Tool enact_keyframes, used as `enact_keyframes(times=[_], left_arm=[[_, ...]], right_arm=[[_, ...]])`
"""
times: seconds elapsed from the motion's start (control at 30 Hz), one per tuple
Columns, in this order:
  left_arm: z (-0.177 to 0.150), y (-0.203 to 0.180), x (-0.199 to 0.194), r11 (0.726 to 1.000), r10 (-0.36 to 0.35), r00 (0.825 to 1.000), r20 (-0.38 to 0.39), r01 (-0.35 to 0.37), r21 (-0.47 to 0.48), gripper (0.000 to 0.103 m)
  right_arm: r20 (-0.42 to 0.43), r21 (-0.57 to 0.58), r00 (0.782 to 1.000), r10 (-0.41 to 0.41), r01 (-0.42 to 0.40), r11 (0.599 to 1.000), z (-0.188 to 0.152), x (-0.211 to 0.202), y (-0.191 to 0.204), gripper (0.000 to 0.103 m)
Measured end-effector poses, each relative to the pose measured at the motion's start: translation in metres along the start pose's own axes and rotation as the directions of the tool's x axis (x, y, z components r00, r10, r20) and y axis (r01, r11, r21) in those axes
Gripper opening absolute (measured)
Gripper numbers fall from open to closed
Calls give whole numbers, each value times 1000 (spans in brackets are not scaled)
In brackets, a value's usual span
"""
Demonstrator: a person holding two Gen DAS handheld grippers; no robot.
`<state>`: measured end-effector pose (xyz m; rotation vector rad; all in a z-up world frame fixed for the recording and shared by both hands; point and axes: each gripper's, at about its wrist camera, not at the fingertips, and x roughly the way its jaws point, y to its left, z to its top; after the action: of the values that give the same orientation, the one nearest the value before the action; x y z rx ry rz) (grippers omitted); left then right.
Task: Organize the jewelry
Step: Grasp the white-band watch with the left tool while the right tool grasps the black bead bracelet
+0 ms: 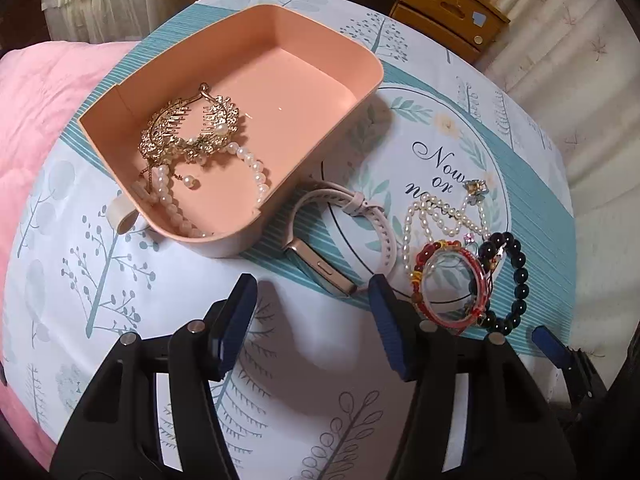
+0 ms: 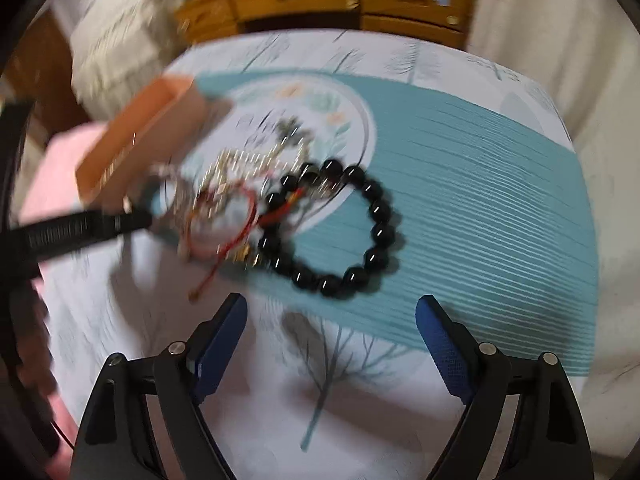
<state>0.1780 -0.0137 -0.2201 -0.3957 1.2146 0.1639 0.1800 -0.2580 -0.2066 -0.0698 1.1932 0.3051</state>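
Note:
A pink tray (image 1: 362, 54) holds a gold hair comb (image 1: 180, 128) and a pearl string (image 1: 252, 168). On the cloth to its right lie a pink-strapped watch (image 1: 344, 240), a pearl necklace (image 1: 444, 216), a red bangle (image 1: 452, 284) and a black bead bracelet (image 1: 508, 280). My left gripper (image 1: 312, 304) is open and empty, just short of the watch. My right gripper (image 2: 332, 324) is open and empty, just short of the black bead bracelet (image 2: 332, 232). The right wrist view is blurred; the red bangle (image 2: 228, 220) and the tray (image 2: 152, 136) show at its left.
The patterned teal and white cloth (image 1: 120, 280) covers a round table. A pink quilt (image 1: 36, 120) lies at the left. A wooden drawer unit (image 1: 436, 4) stands behind the table. The left gripper's finger (image 2: 80, 228) reaches in from the left of the right wrist view.

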Motion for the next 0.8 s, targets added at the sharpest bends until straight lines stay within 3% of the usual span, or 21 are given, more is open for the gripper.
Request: enact_keyframes(times=[0.17, 0.4, 0.5, 0.57, 0.67, 0.77, 0.8], left_arm=[[1, -2, 1, 1000, -1, 1000, 13, 1, -23, 55], [6, -2, -3, 998, -38, 998, 50, 40, -42, 55], [11, 0, -3, 998, -19, 998, 63, 23, -57, 55], [12, 3, 0, 996, 17, 999, 42, -14, -86, 54], [12, 6, 8, 993, 31, 999, 30, -28, -115, 43], [13, 1, 11, 997, 44, 998, 33, -41, -71, 30], [14, -1, 12, 997, 48, 998, 34, -46, -60, 25]], right_arm=[[43, 104, 999, 9, -14, 994, 0, 10, -12, 61], [105, 162, 994, 17, -34, 986, -10, 6, -15, 57], [116, 198, 993, 11, -34, 980, -8, 9, -20, 56], [117, 224, 993, -21, -6, 975, -6, 10, -25, 48], [103, 201, 992, -78, 56, 978, 1, 14, -23, 36], [87, 172, 992, -90, 74, 982, 4, 17, -19, 15], [77, 174, 994, -83, 68, 982, 4, 18, -18, 15]])
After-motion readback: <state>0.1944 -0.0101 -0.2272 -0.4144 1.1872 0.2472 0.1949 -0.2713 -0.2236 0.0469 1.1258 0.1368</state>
